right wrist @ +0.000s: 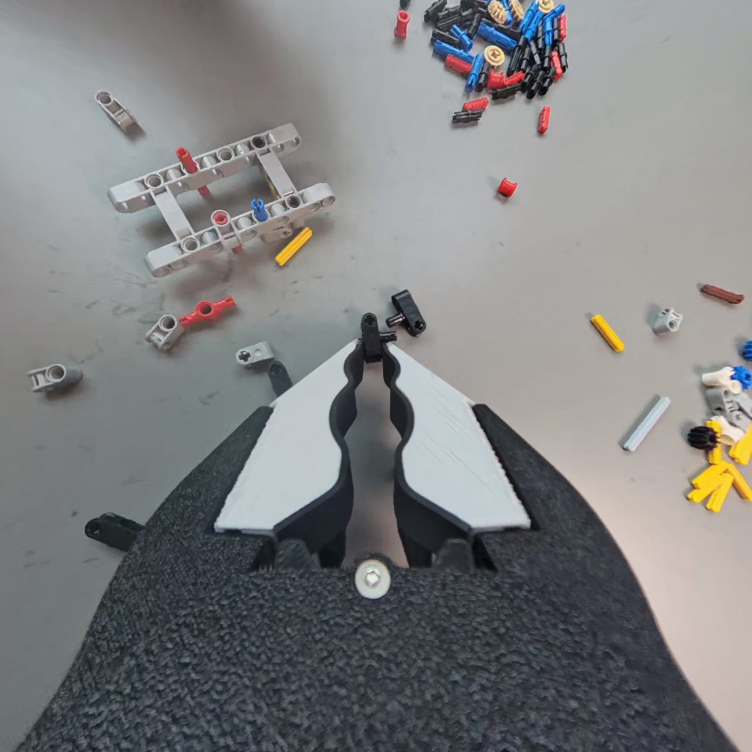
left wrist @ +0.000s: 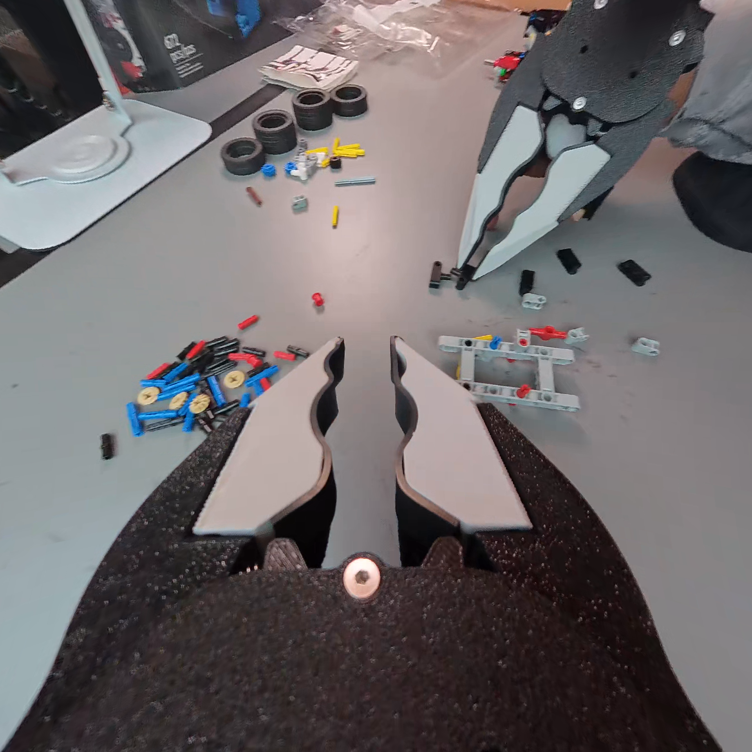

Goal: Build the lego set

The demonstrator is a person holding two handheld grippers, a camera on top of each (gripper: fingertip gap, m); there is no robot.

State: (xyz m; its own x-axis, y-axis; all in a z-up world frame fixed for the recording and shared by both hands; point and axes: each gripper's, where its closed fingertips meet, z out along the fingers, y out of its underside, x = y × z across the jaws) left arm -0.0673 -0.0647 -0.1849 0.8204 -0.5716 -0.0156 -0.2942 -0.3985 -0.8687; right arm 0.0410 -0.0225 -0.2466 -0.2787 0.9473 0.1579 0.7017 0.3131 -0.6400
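Right gripper point(right wrist: 372, 346) fingers pinch a black connector point(right wrist: 371, 331); lift it straight, then align it with the grey frame point(right wrist: 221, 199). Left gripper point(left wrist: 366, 346) fingers stand wide, empty.

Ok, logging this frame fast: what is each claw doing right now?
Left claw: open, empty, above the table.
Right claw: shut on a small black connector piece, tips at the table.

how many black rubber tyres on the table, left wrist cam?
4, all at the far side, in a row: black rubber tyres at and, beside the small loose parts. None visibly hidden.
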